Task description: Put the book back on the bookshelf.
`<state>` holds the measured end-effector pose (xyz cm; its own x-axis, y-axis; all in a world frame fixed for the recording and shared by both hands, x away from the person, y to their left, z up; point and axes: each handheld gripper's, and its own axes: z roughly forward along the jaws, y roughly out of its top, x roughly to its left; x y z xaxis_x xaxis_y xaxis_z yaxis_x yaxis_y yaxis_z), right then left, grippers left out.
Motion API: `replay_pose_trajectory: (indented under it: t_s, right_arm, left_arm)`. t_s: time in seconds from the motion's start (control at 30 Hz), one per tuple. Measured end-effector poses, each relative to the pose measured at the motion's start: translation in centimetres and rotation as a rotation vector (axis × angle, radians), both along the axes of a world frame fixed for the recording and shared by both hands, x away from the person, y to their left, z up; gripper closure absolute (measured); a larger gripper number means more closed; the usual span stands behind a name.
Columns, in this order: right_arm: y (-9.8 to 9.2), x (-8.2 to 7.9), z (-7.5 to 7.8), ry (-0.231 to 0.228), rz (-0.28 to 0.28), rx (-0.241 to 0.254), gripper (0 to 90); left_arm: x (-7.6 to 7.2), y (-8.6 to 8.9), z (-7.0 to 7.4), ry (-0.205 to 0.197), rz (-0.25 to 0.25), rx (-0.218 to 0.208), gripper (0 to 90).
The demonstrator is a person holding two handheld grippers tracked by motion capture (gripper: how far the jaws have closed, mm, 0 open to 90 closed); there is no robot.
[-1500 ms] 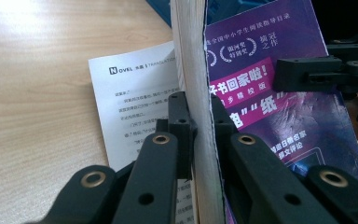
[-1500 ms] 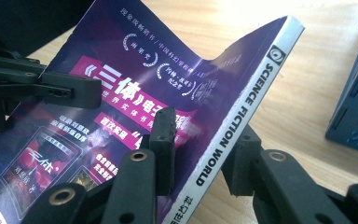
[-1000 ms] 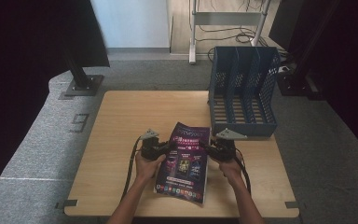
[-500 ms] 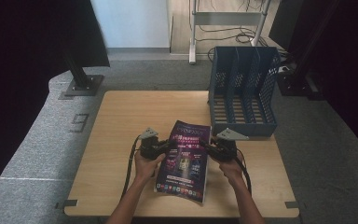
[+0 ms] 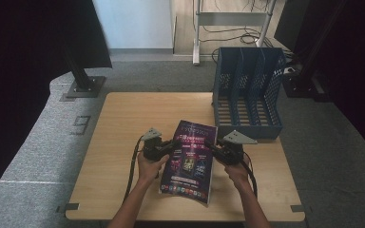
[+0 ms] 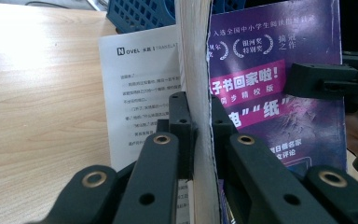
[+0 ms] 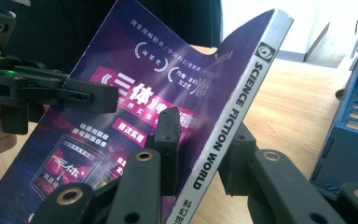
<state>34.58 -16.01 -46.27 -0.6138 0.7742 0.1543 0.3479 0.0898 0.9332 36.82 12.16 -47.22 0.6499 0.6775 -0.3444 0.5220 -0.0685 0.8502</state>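
Scarcely moved, both grippers' fingers pinch the magazine (image 5: 190, 159) above the wooden table (image 5: 123, 123), grey carpet (image 5: 38, 156) around.

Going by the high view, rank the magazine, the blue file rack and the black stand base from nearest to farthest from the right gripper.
1. Magazine: clamped in the right gripper at its spine edge, just to the gripper's left.
2. Blue file rack: on the table right behind the gripper, toward the far right corner.
3. Black stand base: on the floor beyond the table's far left corner.
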Motion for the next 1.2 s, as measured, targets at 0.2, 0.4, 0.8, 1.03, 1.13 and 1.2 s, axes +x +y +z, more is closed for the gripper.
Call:
replay_pose_trajectory:
  t_s: [0.2,0.4,0.8,1.03,1.13,1.2]
  right_arm:
    - [-0.2,-0.4,0.6,-0.016,-0.002,0.012,72.6]
    - [-0.3,-0.6,1.0,-0.038,-0.004,0.015,73.2]
    - [-0.6,-0.8,1.3,-0.056,-0.01,0.024,74.0]
    - [-0.5,-1.0,1.4,-0.067,-0.006,0.022,74.2]
    - [-0.4,-1.2,1.6,-0.081,-0.002,0.022,74.5]
    - [-0.4,-1.3,1.7,-0.088,0.001,0.03,74.9]
  left_arm:
    - [-0.1,-0.1,0.5,-0.013,-0.004,-0.007,85.1]
    - [-0.2,-0.2,0.9,-0.024,-0.008,-0.009,85.2]
    - [-0.3,-0.2,1.2,-0.033,-0.011,-0.014,85.2]
    - [-0.2,-0.1,1.1,-0.04,-0.013,-0.015,85.4]
    - [-0.2,0.0,1.2,-0.045,-0.012,-0.024,85.4]
    - [-0.2,0.1,1.3,-0.047,-0.011,-0.03,85.4]
